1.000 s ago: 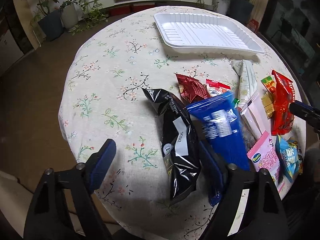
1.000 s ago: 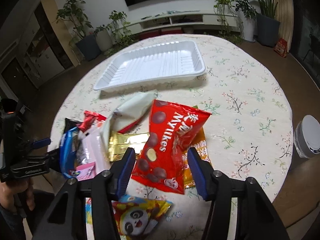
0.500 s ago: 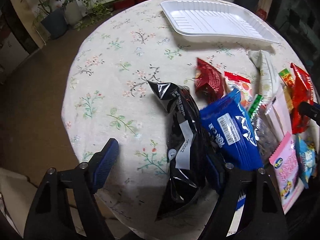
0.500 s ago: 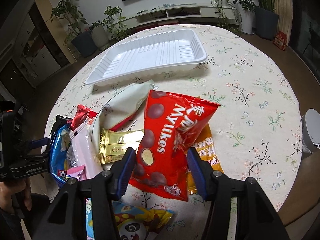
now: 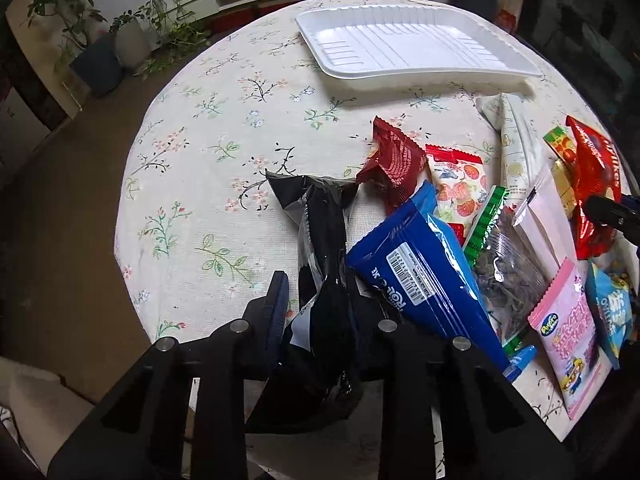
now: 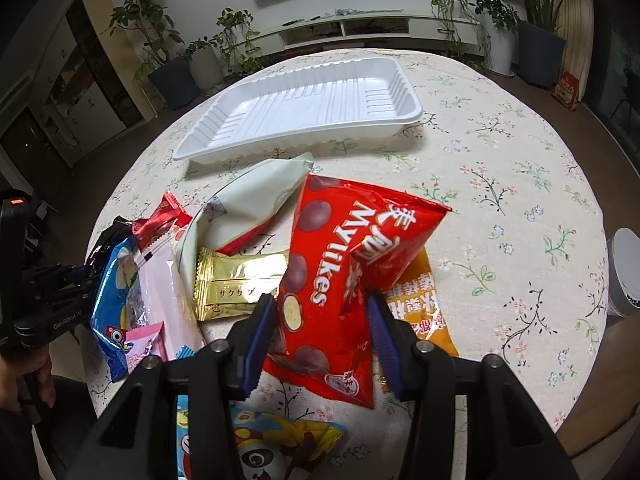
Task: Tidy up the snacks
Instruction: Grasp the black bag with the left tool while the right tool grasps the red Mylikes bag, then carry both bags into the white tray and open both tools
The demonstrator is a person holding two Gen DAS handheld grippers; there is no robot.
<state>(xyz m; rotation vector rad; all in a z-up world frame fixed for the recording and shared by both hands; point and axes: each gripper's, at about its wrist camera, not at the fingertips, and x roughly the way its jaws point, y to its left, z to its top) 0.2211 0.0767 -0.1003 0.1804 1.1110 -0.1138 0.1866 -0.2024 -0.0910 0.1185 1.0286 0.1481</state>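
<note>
My left gripper (image 5: 320,300) is shut on the lower half of a black snack bag (image 5: 324,240), which is squeezed narrow between the pads at the table's near edge. A blue bag (image 5: 420,272) leans against it on the right. My right gripper (image 6: 320,320) has a red Mylikes bag (image 6: 340,264) between its jaws. They are closing, and both pads touch the creased bag. The white tray (image 6: 304,108) sits at the far side of the table with nothing in it.
Several other packets lie in a heap: a gold one (image 6: 240,284), a cream bag (image 6: 248,204), an orange one (image 6: 420,300), a panda packet (image 6: 272,448), a pink bag (image 5: 568,332). The round table's floral cloth (image 5: 224,152) is bare to the left. A white bin (image 6: 624,272) stands off its right edge.
The left jaws went from wide open to shut on the black bag. The right jaws narrowed onto the red bag, which has crumpled between them.
</note>
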